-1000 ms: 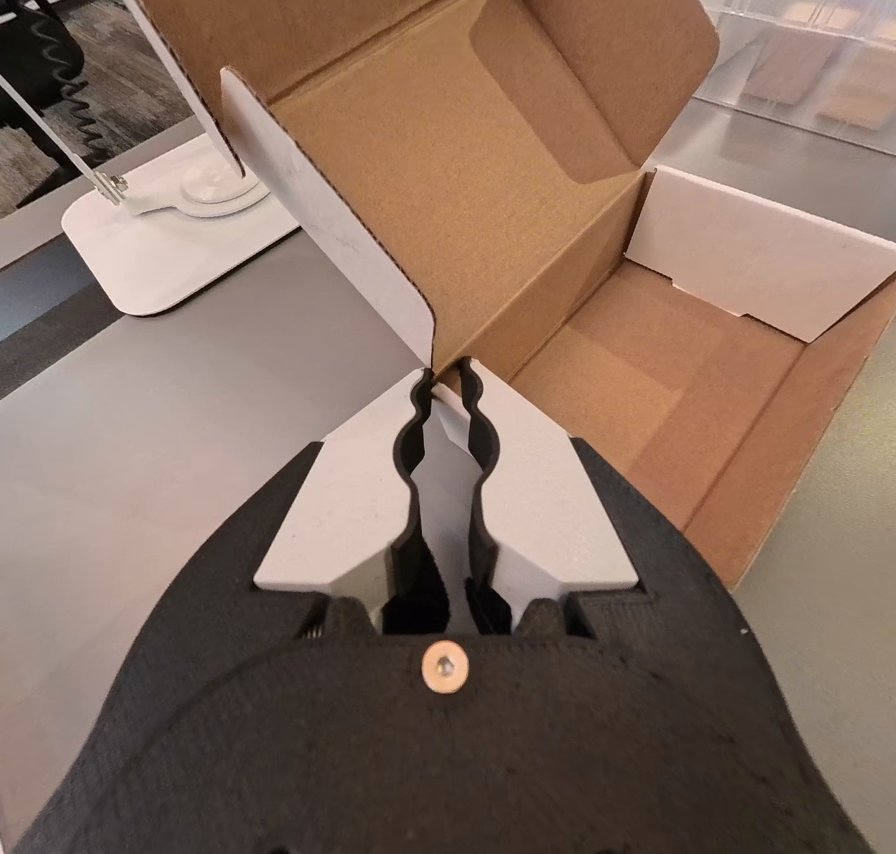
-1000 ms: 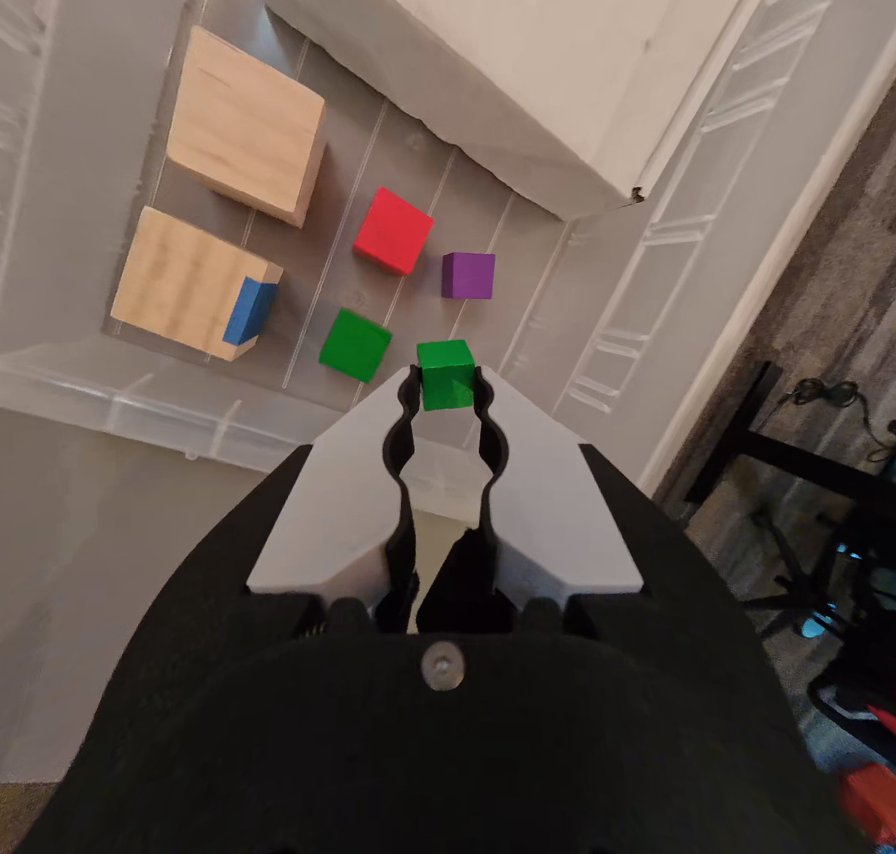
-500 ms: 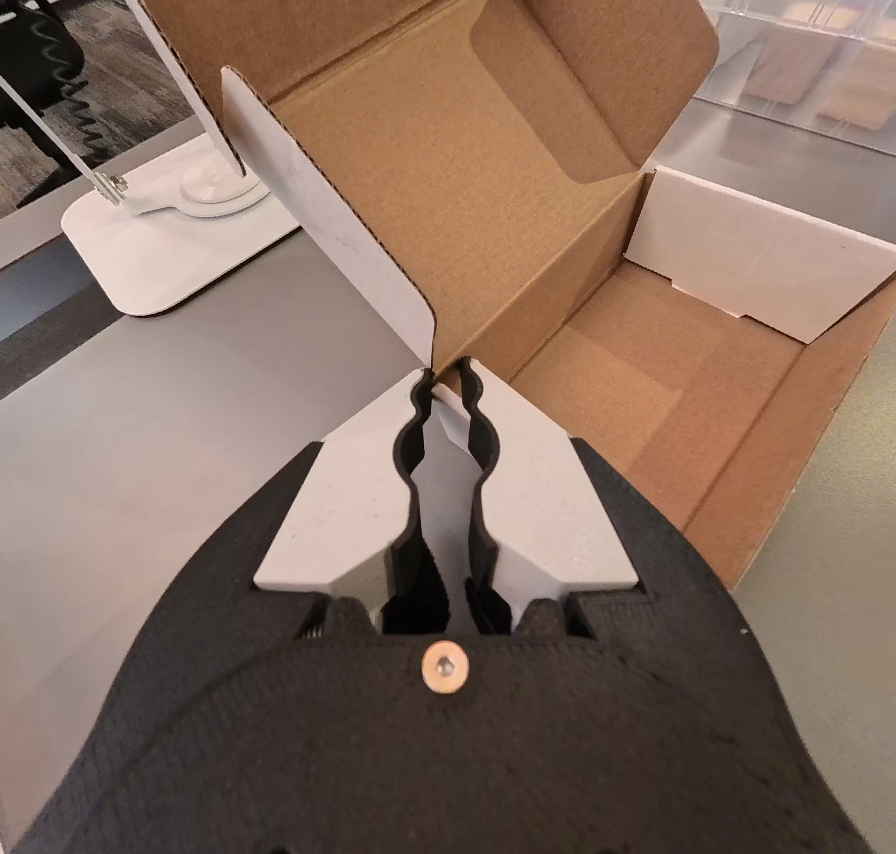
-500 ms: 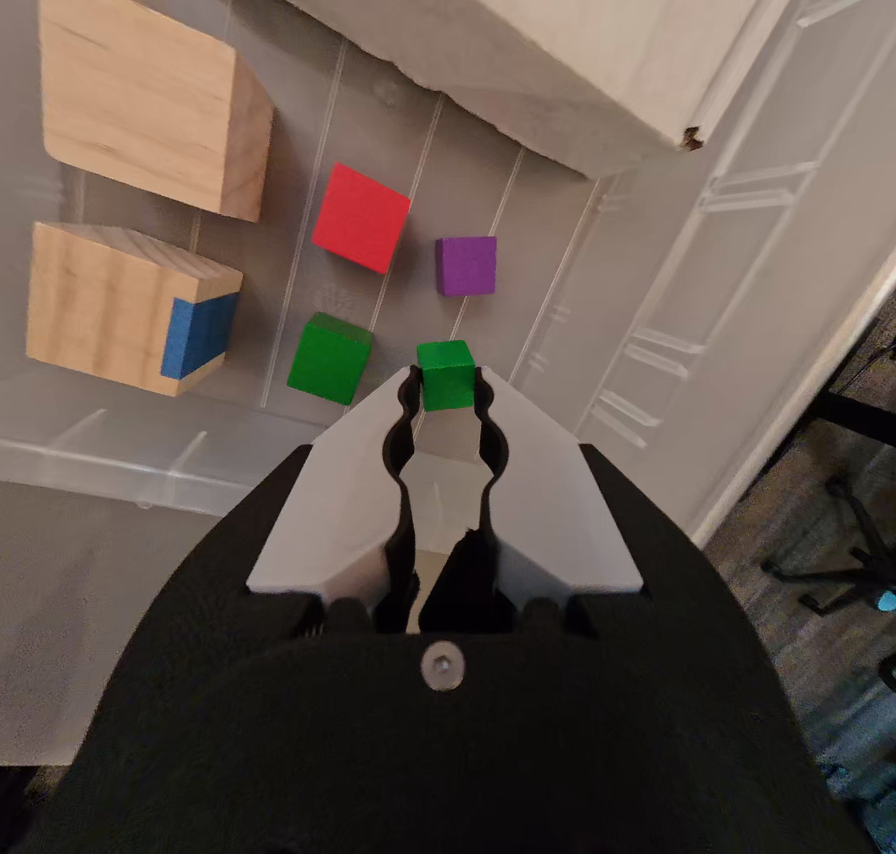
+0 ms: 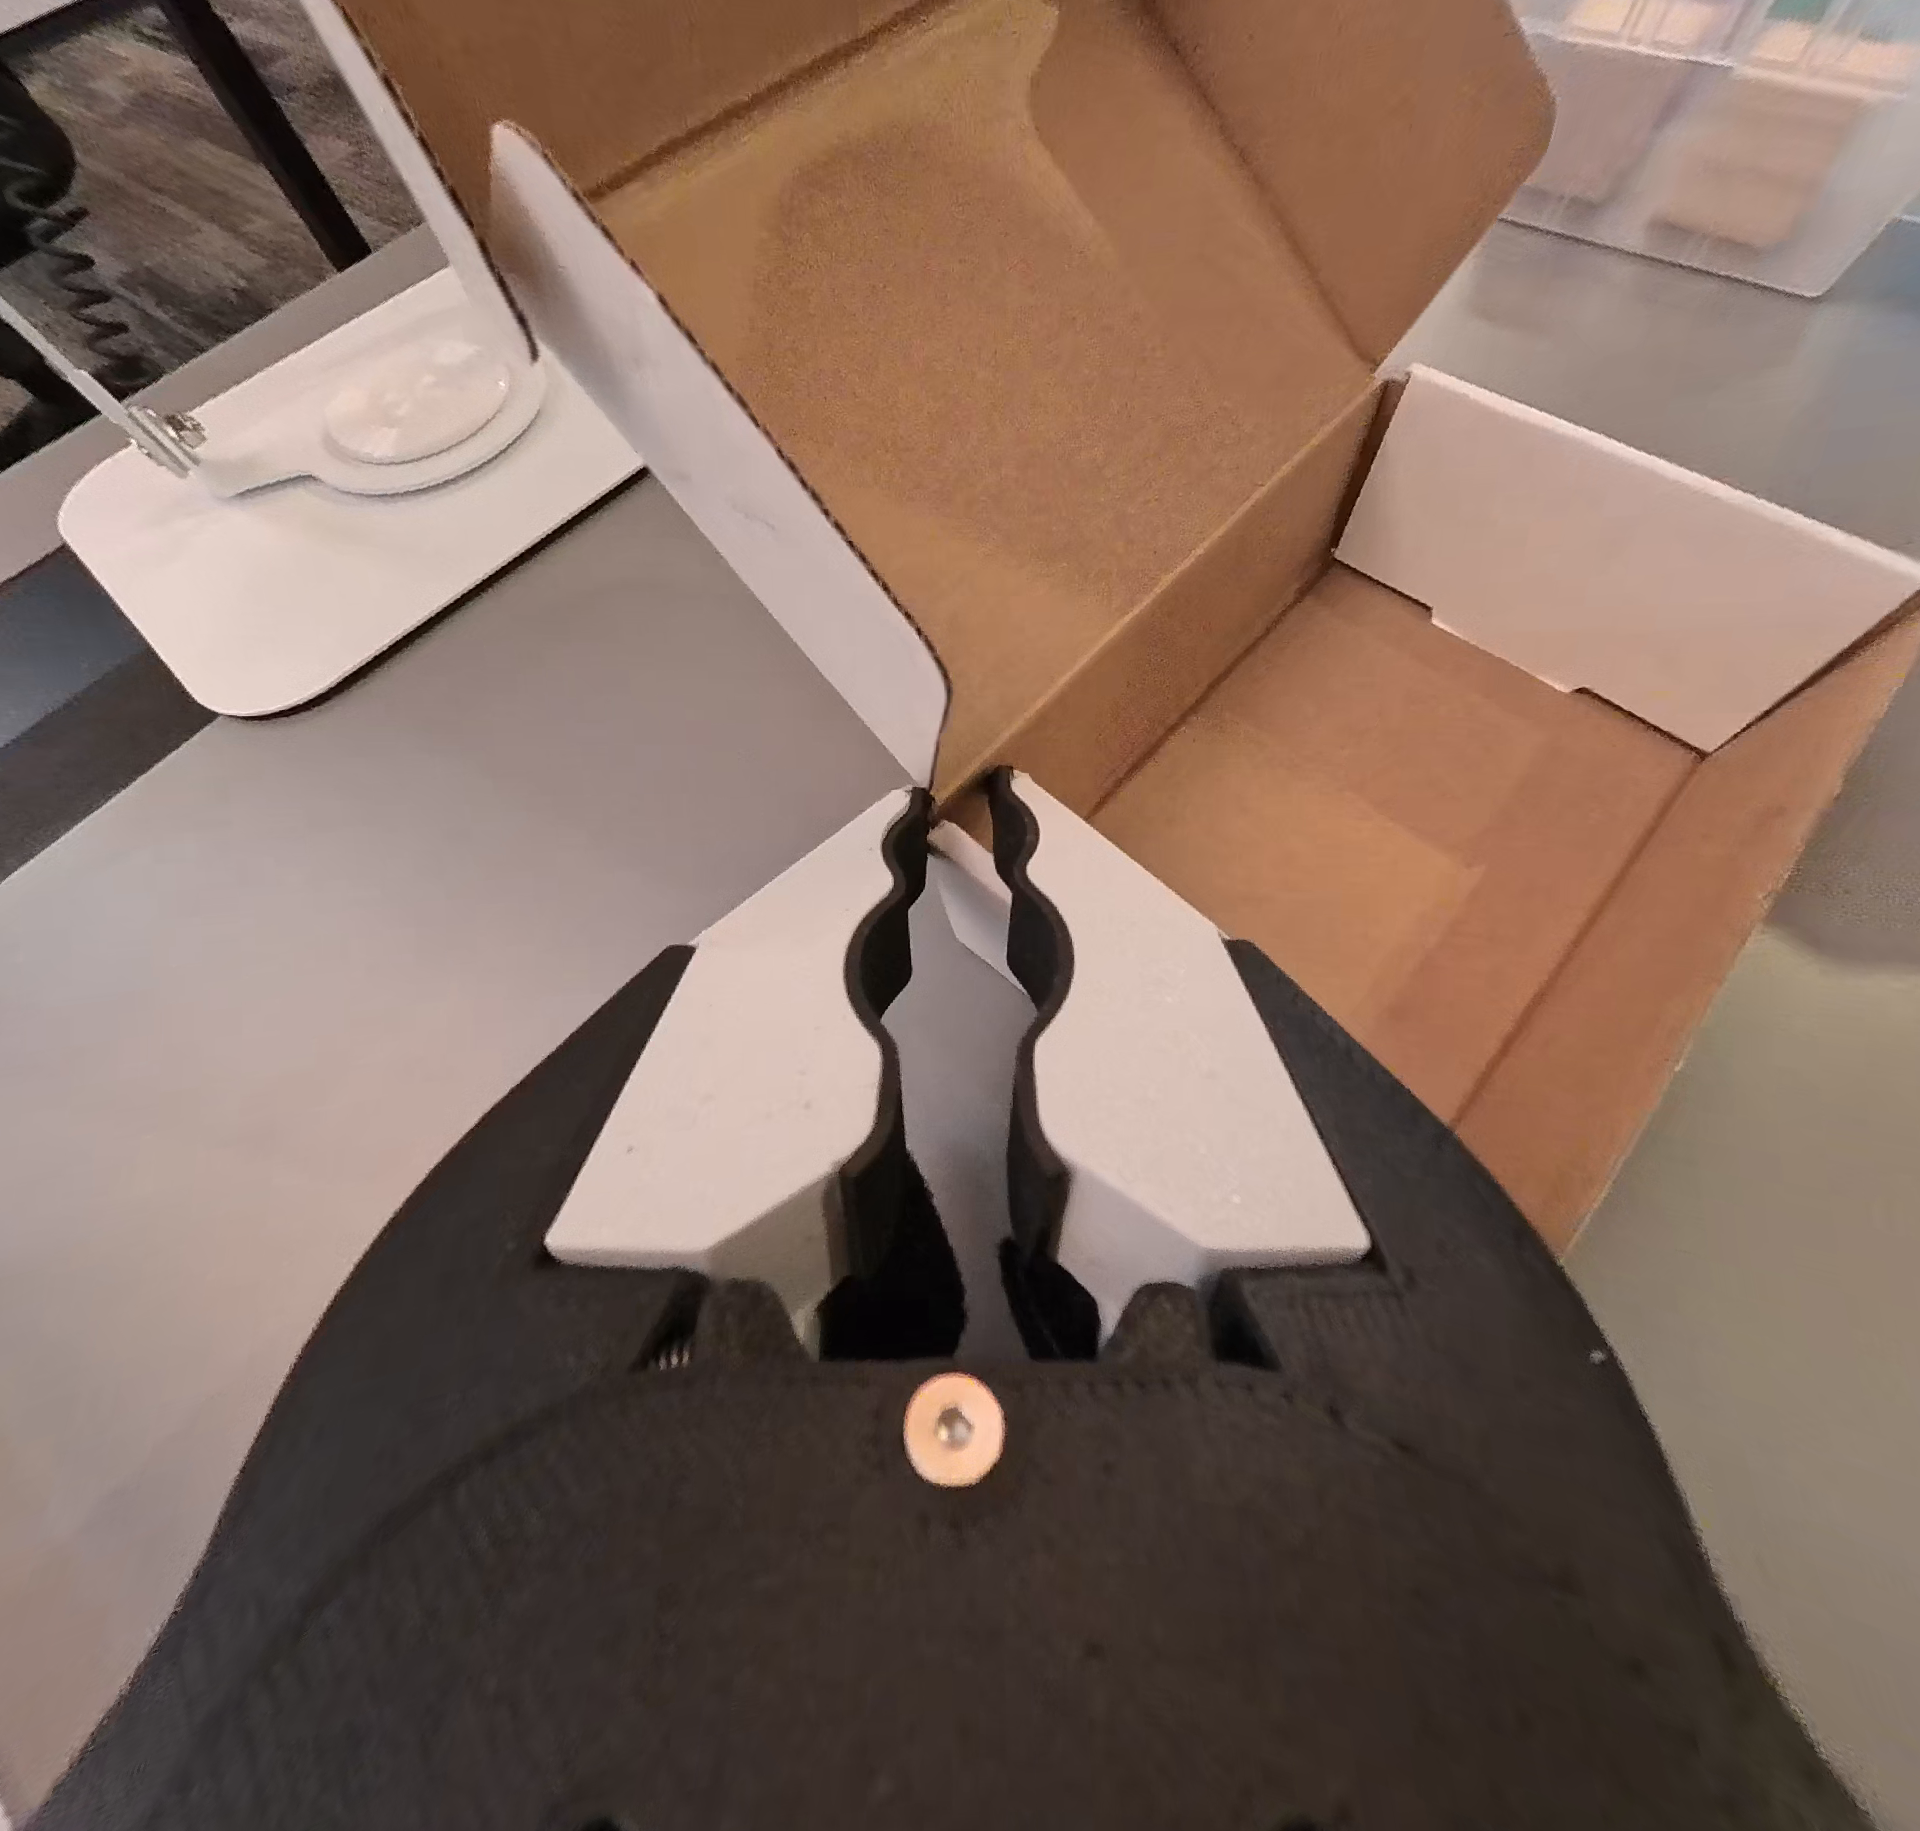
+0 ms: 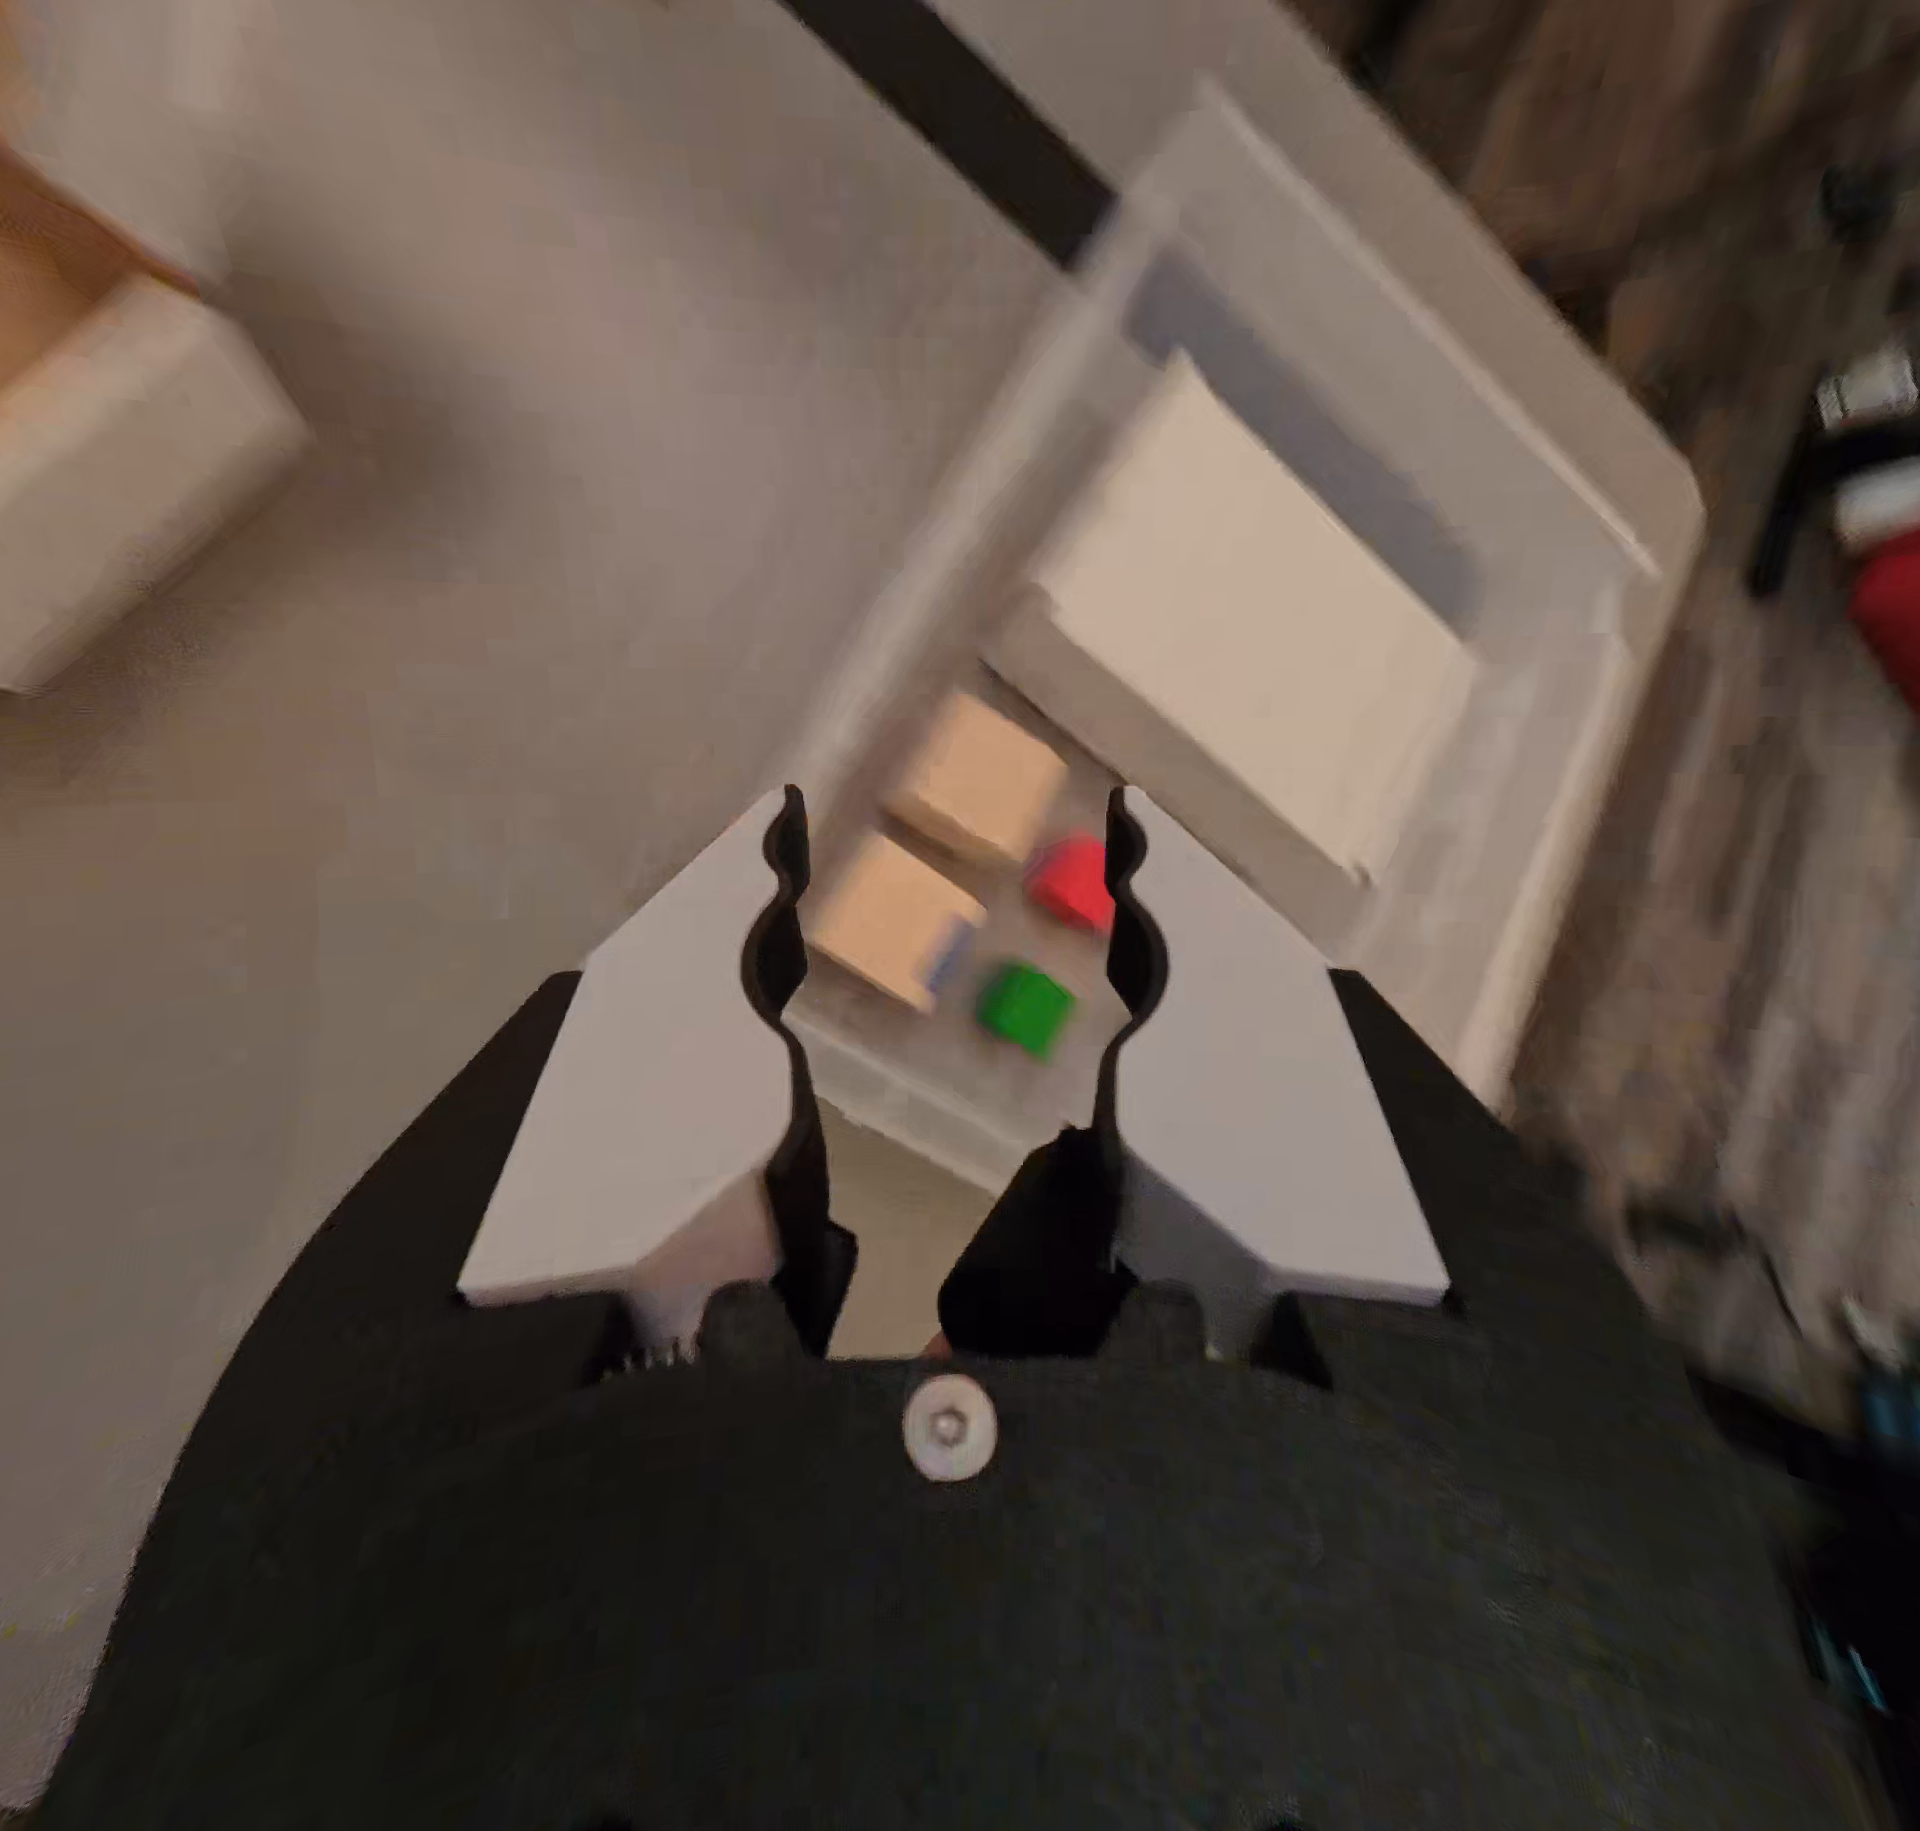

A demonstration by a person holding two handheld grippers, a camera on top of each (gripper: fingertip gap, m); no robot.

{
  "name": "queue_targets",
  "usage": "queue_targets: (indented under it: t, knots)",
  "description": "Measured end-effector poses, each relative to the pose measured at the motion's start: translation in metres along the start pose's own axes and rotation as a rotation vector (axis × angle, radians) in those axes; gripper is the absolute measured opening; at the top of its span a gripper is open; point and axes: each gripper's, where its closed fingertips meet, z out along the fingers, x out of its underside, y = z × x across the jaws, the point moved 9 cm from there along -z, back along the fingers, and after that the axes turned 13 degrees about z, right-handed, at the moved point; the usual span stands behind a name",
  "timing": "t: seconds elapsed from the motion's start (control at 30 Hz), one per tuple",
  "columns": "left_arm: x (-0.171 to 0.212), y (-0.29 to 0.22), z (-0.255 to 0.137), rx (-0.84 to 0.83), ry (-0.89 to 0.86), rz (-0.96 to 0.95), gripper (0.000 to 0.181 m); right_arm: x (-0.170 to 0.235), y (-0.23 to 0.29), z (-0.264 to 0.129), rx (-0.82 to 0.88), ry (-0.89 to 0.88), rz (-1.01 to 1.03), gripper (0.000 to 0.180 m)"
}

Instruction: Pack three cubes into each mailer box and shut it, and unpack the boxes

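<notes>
**Box corner pinched, cube bin below**

While the left gripper (image 5: 956,813) pinches the near corner of the open mailer box (image 5: 1382,846) on the grey bench (image 5: 312,950), its fingers nearly closed, the box looks empty

Blurred, the right gripper (image 6: 954,825) hangs wide open and empty above the clear bin (image 6: 1538,742) holding a green cube (image 6: 1023,1007), a red cube (image 6: 1070,882) and wooden blocks (image 6: 977,784)

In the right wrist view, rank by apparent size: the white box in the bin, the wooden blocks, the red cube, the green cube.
1. white box
2. the two wooden blocks, which look alike
3. red cube and green cube, too alike and too blurred to separate; one finger partly hides the red one.
</notes>
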Motion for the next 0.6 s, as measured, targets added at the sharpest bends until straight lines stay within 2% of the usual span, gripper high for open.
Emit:
queue_targets:
  t: [0.1,0.17,0.23,0.27,0.43,0.5,0.6]
  knots:
    - [0.001,0.000,-0.003,0.044,0.001,0.009,0.010,-0.024,0.060,0.000,-0.184,-0.159,-0.031,0.057]
    - [0.002,0.001,-0.006,0.074,-0.012,-0.007,0.011,-0.032,0.092,0.014,-0.313,-0.201,-0.018,0.063]
    - [0.001,0.004,-0.011,0.095,-0.061,-0.047,0.023,-0.034,0.111,0.036,-0.408,-0.176,0.009,0.075]
    - [-0.001,0.006,-0.013,0.109,-0.089,-0.067,0.033,-0.035,0.117,0.047,-0.443,-0.174,0.031,0.084]
    - [-0.009,0.015,-0.026,0.202,-0.277,-0.214,0.060,-0.039,0.125,0.089,-0.705,-0.236,0.227,0.087]
    - [-0.008,0.023,-0.028,0.206,-0.354,-0.315,0.067,-0.039,0.124,0.101,-0.820,-0.264,0.305,0.087]
    - [-0.004,0.035,-0.022,0.210,-0.429,-0.484,0.063,-0.037,0.122,0.116,-0.900,-0.279,0.367,0.087]
